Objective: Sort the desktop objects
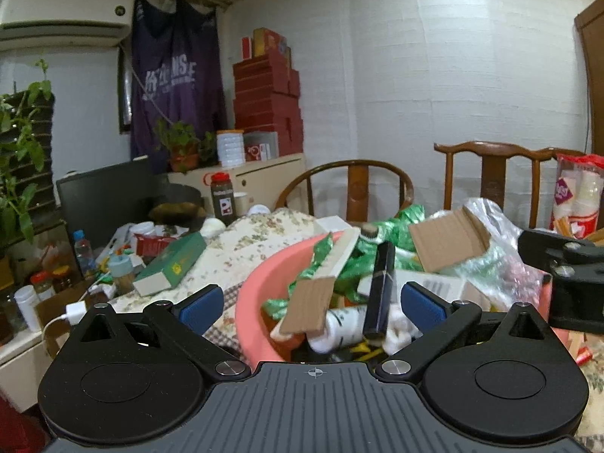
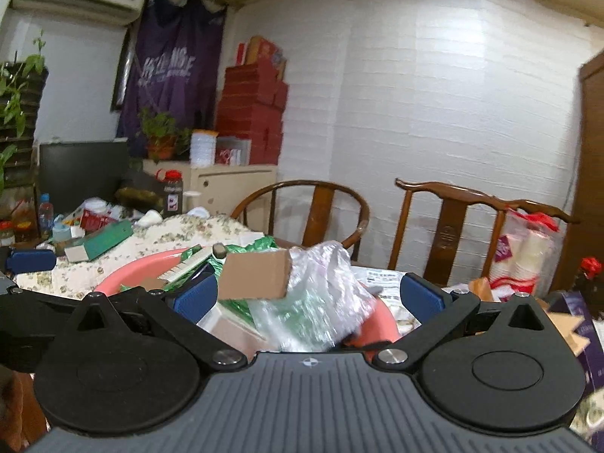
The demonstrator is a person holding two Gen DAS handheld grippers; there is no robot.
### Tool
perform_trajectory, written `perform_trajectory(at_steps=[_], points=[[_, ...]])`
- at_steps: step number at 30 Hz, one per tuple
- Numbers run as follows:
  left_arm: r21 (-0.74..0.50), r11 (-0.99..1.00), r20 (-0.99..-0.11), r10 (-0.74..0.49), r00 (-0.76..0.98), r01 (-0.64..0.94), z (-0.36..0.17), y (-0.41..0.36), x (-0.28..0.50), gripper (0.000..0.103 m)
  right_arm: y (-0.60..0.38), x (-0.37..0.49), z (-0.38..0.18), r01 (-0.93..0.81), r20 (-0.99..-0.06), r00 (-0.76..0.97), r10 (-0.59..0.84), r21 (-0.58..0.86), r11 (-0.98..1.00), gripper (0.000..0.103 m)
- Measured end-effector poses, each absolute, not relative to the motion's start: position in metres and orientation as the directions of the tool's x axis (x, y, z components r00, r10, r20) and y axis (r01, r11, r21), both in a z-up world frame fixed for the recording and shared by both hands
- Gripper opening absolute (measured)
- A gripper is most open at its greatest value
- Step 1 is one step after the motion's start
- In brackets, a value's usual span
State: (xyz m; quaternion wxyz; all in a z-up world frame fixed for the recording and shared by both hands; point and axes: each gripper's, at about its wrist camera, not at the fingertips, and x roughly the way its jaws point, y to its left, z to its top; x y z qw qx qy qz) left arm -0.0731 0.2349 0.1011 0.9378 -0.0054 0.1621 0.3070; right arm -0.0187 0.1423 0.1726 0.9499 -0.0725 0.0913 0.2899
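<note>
A pink basin (image 1: 249, 294) sits on the flowered tablecloth, piled with clutter: a black slim box (image 1: 381, 287) standing upright, cardboard pieces (image 1: 445, 241), green wrappers (image 1: 321, 260), a white bottle (image 1: 343, 324) and a clear plastic bag (image 1: 494, 234). My left gripper (image 1: 311, 304) is open and empty, its blue pads on either side of the basin's near part. My right gripper (image 2: 305, 296) is open and empty over the same basin (image 2: 128, 268), with a cardboard box (image 2: 256, 273) and the plastic bag (image 2: 321, 294) between its fingers. Its body shows at the right of the left wrist view (image 1: 566, 264).
A green box (image 1: 173, 264) lies on the tablecloth left of the basin. Bottles, jars and a charger (image 1: 75, 311) crowd the far left. Two wooden chairs (image 1: 355, 188) stand behind the table. A bag of paper cups (image 2: 524, 253) stands at the right.
</note>
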Motion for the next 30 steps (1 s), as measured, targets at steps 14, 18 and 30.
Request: perform_trajectory(at_steps=[14, 18, 30], points=[[0.095, 0.821, -0.322, 0.560, 0.763, -0.562, 0.092, 0.198, -0.099, 0.103, 0.100, -0.057, 0.150, -0.538, -0.160, 0.838, 0.522, -0.086, 0.838, 0.103], [0.102, 0.816, -0.314, 0.569, 0.760, -0.568, 0.093, 0.188, -0.104, 0.103, 0.089, -0.067, 0.152, -0.538, -0.136, 0.840, 0.526, -0.077, 0.839, 0.103], [0.053, 0.836, -0.360, 0.526, 0.771, -0.546, 0.093, 0.180, -0.104, 0.103, 0.074, -0.074, 0.152, -0.531, -0.124, 0.844, 0.522, -0.059, 0.845, 0.103]])
